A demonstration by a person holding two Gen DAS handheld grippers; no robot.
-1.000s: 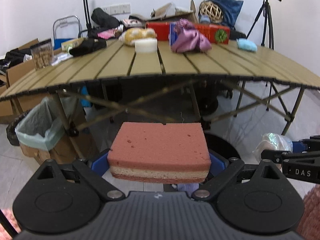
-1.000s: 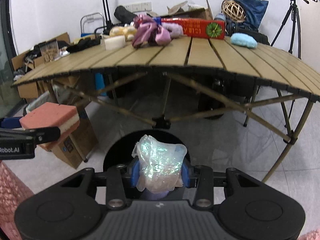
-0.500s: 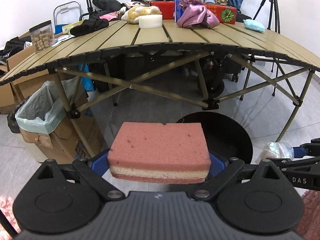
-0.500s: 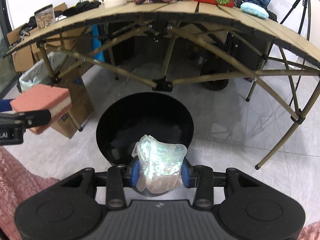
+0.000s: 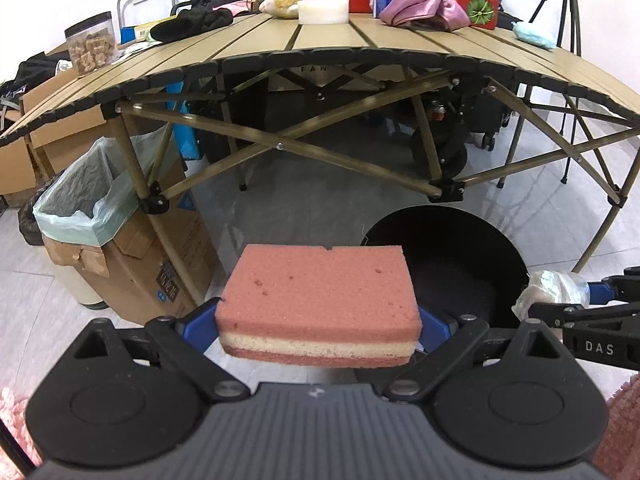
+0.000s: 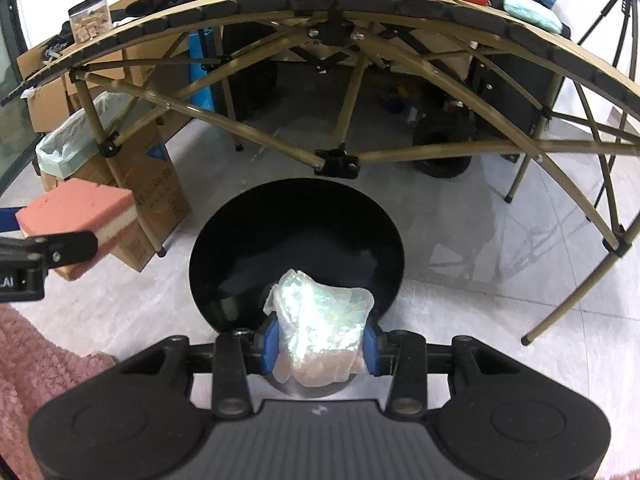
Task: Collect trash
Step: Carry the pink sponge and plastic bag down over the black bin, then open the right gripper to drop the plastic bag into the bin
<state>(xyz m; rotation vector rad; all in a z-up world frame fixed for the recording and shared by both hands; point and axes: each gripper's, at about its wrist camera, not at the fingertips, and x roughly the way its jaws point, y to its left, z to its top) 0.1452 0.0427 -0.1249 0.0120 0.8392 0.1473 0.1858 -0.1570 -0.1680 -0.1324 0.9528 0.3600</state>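
Here the right gripper (image 6: 320, 346) is pinching a crumpled plastic wrapper (image 6: 320, 332) directly above the near rim of the black bin (image 6: 224, 292). The left gripper (image 5: 318, 326) is clamping a pink sponge (image 5: 316, 300) crosswise, with the bin lying ahead to its right, so the right hand is nearer.

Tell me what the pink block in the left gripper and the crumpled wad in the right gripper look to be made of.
Pink block: looks like foam sponge, matte and pitted with small pores, a cream layer sandwiched between pink ones along its edge. Crumpled wad: probably thin plastic film, translucent and glossy with an iridescent green-pink sheen and sharp creases; it could be cellophane, the pictures don't settle which.
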